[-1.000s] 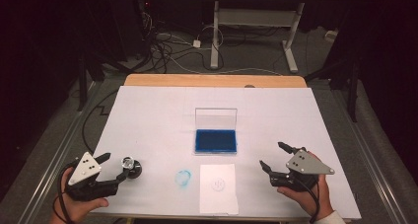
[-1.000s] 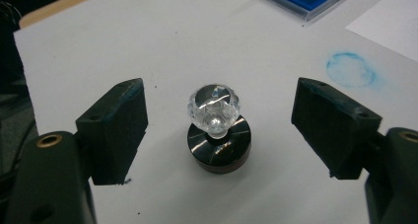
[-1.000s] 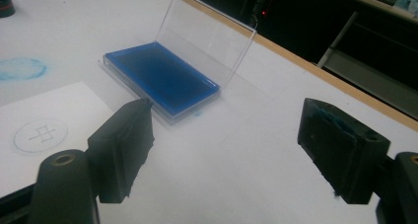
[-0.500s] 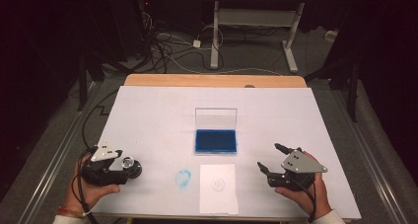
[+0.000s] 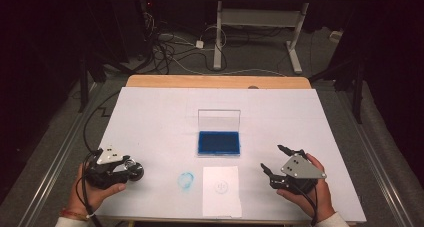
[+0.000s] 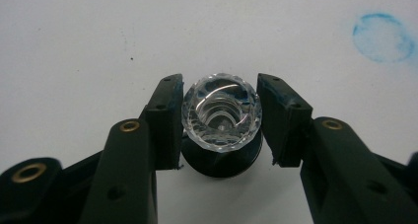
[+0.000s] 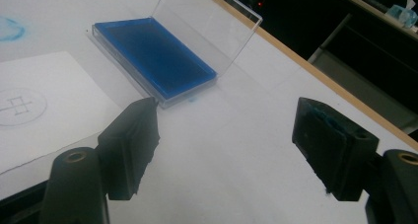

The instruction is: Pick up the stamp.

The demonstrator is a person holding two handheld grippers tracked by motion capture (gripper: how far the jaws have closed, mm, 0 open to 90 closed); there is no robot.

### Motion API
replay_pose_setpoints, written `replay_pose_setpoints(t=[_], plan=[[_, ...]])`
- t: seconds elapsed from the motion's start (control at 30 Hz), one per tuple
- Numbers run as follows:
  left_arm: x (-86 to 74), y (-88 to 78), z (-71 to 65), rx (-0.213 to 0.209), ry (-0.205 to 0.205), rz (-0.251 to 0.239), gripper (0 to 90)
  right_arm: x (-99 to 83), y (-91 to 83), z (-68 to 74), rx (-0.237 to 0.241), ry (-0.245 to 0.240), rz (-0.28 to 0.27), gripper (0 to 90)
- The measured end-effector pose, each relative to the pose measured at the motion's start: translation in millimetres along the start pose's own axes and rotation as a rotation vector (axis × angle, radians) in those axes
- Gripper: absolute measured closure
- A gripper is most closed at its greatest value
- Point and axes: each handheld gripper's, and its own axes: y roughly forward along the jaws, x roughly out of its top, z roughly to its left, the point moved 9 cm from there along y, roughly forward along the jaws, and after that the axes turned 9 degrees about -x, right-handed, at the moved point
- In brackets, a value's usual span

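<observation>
A stamp (image 5: 134, 170) with a clear faceted knob (image 6: 221, 116) on a black base stands at the table's near left. My left gripper (image 5: 129, 168) has one jaw on each side of the knob, pressing it. A blue ink pad (image 5: 218, 142) lies in the middle with its clear lid (image 5: 219, 120) standing upright behind it. A white paper sheet (image 5: 221, 191) with a round printed mark lies in front of the pad. My right gripper (image 5: 272, 157) rests open at the near right with nothing in it; in the right gripper view the ink pad (image 7: 153, 56) lies ahead of its jaws.
A round blue ink smudge (image 5: 186, 181) marks the white table cover (image 5: 160, 117) between the stamp and the sheet. The table's wooden far edge (image 5: 215, 81) borders a dark floor with cables and desk legs.
My left gripper has moved right and turned onto the stamp, closing its jaws around the knob. The right hand has barely shifted.
</observation>
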Motion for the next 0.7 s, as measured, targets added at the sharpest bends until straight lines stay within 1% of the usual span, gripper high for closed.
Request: replay_pose_setpoints(t=[0.07, 0.1, 0.17, 0.2, 0.23, 0.27, 0.3, 0.43, 0.5, 0.57, 0.7], plan=[[-0.5, 0.8, 1.2, -0.004, -0.011, -0.004, 53.5, 0.7, 0.3, 0.6, 0.0, -0.009, -0.005, 26.2], [-1.8, 1.9, 1.6, -0.005, -0.007, 0.008, 53.2, 0.7, 0.4, 1.1, 0.001, -0.011, -0.004, 26.2], [-4.9, 6.1, 2.1, -0.001, -0.008, 0.034, 49.2, 1.0, 0.5, 1.2, -0.001, -0.015, -0.005, 26.1], [-5.8, 8.0, 2.2, 0.0, -0.003, 0.045, 51.1, 1.1, 0.4, 1.3, -0.001, -0.015, -0.006, 26.1], [-5.6, 9.0, 2.4, 0.003, -0.002, 0.046, 50.8, 1.3, 0.3, 1.2, -0.003, -0.015, -0.008, 26.1], [-4.6, 8.7, 2.3, 0.007, -0.005, 0.039, 51.8, 1.5, 0.2, 1.0, -0.004, -0.015, -0.009, 26.2], [-3.8, 8.2, 2.1, 0.0, -0.004, 0.035, 53.4, 1.6, 0.2, 1.1, -0.002, -0.013, -0.008, 26.2], [-1.7, 6.6, 3.0, -0.012, -0.026, 0.011, 52.0, 1.7, 0.3, 1.8, -0.003, -0.016, -0.01, 26.0], [-0.9, 6.8, 2.4, -0.016, -0.018, 0.015, 53.5, 1.2, 1.1, 2.5, 0.001, -0.02, -0.005, 26.2], [-0.4, 8.1, 2.5, -0.007, -0.014, 0.015, 53.7, 1.2, 1.5, 3.5, 0.002, -0.023, -0.005, 26.4], [1.3, 9.6, 2.9, -0.011, -0.025, 0.004, 54.0, 1.8, 1.5, 4.8, 0.003, -0.026, -0.006, 26.5]])
